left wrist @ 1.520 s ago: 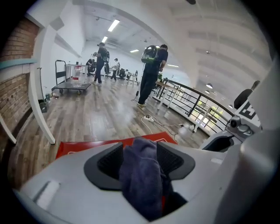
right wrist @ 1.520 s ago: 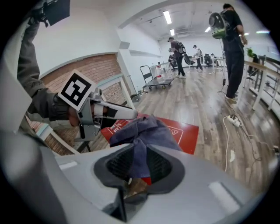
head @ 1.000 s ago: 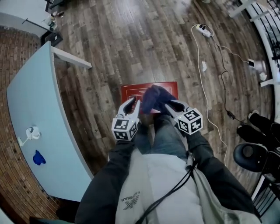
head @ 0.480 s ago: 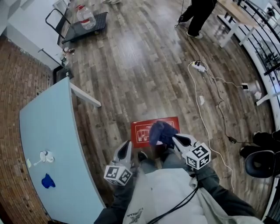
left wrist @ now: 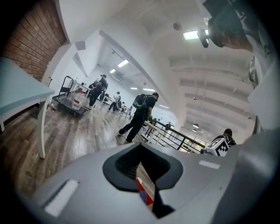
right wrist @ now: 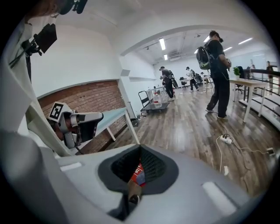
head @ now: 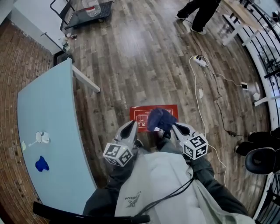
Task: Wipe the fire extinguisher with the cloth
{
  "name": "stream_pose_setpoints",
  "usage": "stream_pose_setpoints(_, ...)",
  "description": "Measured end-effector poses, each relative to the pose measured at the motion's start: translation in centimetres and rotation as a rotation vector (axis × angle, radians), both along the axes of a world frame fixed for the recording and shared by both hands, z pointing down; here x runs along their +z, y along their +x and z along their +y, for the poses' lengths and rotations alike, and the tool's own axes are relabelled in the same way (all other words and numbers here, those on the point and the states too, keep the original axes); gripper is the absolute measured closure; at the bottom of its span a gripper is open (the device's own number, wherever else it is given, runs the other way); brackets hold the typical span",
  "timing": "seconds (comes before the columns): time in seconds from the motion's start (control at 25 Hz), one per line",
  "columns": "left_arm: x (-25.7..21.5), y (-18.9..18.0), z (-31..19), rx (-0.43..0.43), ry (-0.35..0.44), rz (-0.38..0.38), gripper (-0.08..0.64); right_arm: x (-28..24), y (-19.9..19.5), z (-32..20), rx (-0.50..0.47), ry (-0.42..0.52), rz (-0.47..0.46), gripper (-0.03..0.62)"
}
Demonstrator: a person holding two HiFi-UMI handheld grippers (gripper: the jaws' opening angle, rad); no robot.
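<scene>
A flat red fire extinguisher case (head: 141,114) with white print lies on the wooden floor ahead of my knees. A crumpled dark blue cloth (head: 158,119) rests on its right part. My left gripper (head: 131,126) hangs just left of the cloth, apart from it, jaws shut and empty. My right gripper (head: 174,127) sits close to the cloth's right edge; its jaws have just been closing and now meet with nothing between them. In the left gripper view (left wrist: 141,171) and the right gripper view (right wrist: 138,169), only slivers of red and blue show past the closed jaws.
A pale blue table (head: 57,113) stands at the left, bearing a small blue thing (head: 41,164) and a white object (head: 42,138). A white cable with a power strip (head: 199,59) runs along the floor at right. A person (head: 199,11) stands far ahead; a cart (head: 85,11) is at top left.
Both grippers have risen away from the red case and their jaws have closed. The cloth stays on the case. The head view now takes in more of the room.
</scene>
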State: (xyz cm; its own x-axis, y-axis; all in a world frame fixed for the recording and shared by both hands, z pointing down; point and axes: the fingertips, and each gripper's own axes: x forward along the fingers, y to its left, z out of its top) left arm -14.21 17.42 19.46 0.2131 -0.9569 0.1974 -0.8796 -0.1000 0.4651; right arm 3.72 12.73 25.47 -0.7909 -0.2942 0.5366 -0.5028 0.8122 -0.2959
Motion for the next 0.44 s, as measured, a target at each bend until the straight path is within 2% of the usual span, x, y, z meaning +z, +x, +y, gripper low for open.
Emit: stream_pose_setpoints(0.44, 0.6, -2.0, 1.9, -0.028, -0.01, 0.012, 0.557, 0.7, -1.2, 1.3, 0.003, -0.003, 0.008, 0.589)
